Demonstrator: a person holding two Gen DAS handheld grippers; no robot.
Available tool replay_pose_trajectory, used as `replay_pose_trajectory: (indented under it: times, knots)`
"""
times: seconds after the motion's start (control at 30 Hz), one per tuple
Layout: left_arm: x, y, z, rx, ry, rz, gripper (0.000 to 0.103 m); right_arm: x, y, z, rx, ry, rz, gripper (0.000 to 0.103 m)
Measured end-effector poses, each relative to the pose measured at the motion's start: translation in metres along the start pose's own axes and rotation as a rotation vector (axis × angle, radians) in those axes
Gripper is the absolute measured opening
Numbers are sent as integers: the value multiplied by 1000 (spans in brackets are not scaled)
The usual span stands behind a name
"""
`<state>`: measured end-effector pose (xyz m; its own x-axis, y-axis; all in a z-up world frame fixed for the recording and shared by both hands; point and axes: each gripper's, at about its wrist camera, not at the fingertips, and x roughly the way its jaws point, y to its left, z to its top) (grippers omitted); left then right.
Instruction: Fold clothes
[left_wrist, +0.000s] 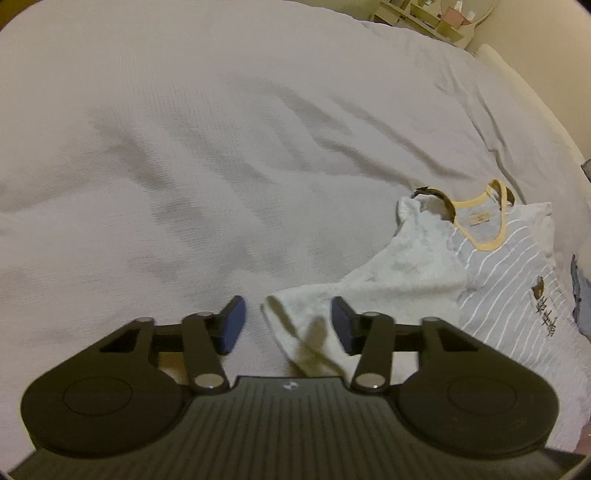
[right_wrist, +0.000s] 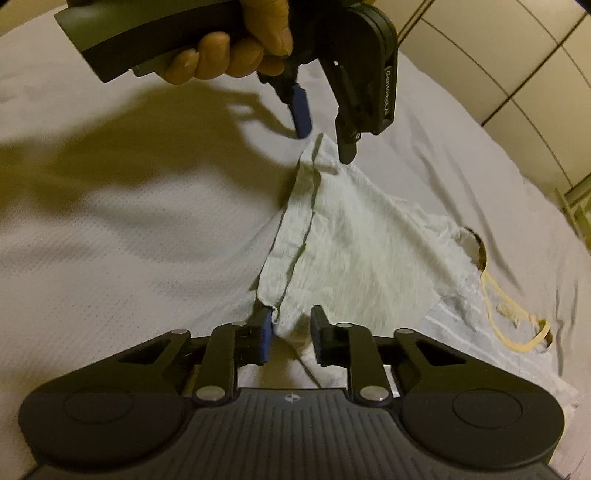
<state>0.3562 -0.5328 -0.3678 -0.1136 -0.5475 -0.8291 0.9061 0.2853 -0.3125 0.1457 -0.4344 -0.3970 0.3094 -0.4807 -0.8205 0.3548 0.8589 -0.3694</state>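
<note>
While most of both views is taken up by a pale grey bedcover (left_wrist: 221, 155), creased and shadowed, the garment is seen lying on it toward one side. A striped grey shirt (left_wrist: 509, 295) with a yellow neckband (left_wrist: 476, 229) is spread flat on the cover, and a white folded-over panel (right_wrist: 369, 251) of it is laid across the body, inside out. A small bear print (left_wrist: 537, 288) is seen near the shirt's far edge. A cream headboard (left_wrist: 524, 92) is visible beyond the bed, with a shelf (left_wrist: 432, 20) of small items behind it, too blurred to identify. Tiled wall panels (right_wrist: 509, 62) are seen in the right wrist view. A blue fabric scrap (left_wrist: 580, 291) is cut off at the frame edge.

The left gripper (left_wrist: 286, 325) is held low over the white panel's corner, jaws spread apart, cloth lying between them but not pinched. In the right wrist view the same tool (right_wrist: 325, 133) is seen from outside, gripped by a hand (right_wrist: 236, 48), its tips just above the panel's raised far corner. A heavy shadow (right_wrist: 147, 140) of it is cast on the cover.

The right gripper (right_wrist: 291, 336) is set at the panel's near corner, jaws parted; the blue pad (right_wrist: 265, 338) is touched by the bunched hem, the other finger stands clear. Part of the hem is hidden beneath the gripper body.
</note>
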Motion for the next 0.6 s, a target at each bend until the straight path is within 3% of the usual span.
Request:
replay_pose_trajectory:
  times: [0.07,0.13,0.2,0.37,0.6]
  knots:
    - [3,-4,3,0,16,-7,28,1,-3,1,12,-6,-1,0]
    - [6,-7,5,4,31,-17,11,-2,-8,0,40,-25,7,0]
    - [7,-11,6,18,32,-3,0,-4,-13,-1,69,-44,15,0]
    - [-16,-26,14,7,-8,27,0,-18,-36,-2,217,-86,70,0]
    - [-27,-91,39,64,-15,-37,0,-35,-97,-26,622,-115,220,0]
